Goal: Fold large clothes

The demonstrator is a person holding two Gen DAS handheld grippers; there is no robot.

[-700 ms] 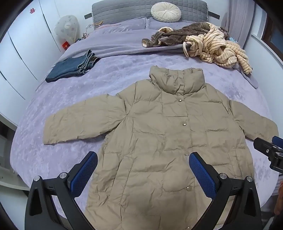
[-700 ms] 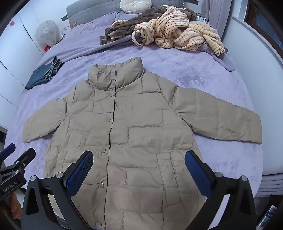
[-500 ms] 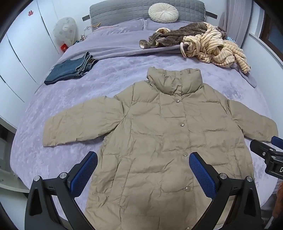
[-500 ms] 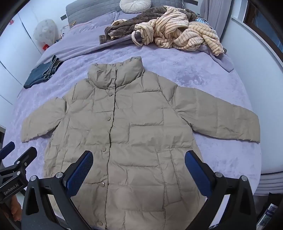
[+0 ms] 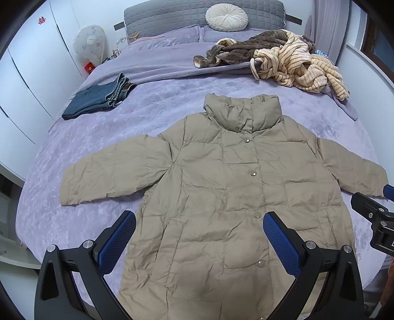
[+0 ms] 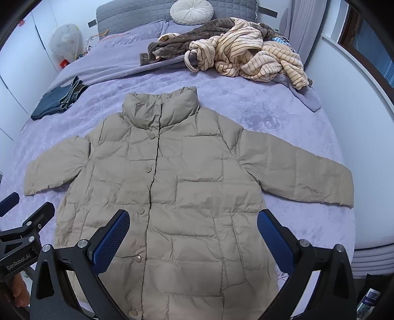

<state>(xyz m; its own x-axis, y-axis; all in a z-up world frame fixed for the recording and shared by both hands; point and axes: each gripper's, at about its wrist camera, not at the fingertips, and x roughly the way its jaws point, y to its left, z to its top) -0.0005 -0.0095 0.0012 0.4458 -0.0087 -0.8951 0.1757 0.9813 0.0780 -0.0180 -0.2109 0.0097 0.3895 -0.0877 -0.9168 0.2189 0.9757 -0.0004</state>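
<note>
A khaki quilted jacket (image 5: 221, 192) (image 6: 187, 187) lies flat and face up on a purple bed, collar toward the headboard, both sleeves spread out sideways, its snap front closed. My left gripper (image 5: 199, 236) hovers open above the jacket's lower left part, with nothing between its blue pads. My right gripper (image 6: 193, 233) hovers open above the lower right part, also empty. Each gripper shows at the edge of the other's view: the right gripper (image 5: 374, 216) and the left gripper (image 6: 22, 231).
Folded blue jeans (image 5: 98, 98) lie at the bed's left side. A heap of brown and cream striped clothes (image 5: 283, 56) sits near the headboard, below a round white cushion (image 5: 226, 14). White cupboards (image 5: 22, 73) stand left, a wall and window (image 6: 357, 81) right.
Both views have drifted slightly: the jacket sits a little lower and further left in the frames than before. Both grippers stay wide open; the jacket has not moved on the bed.
</note>
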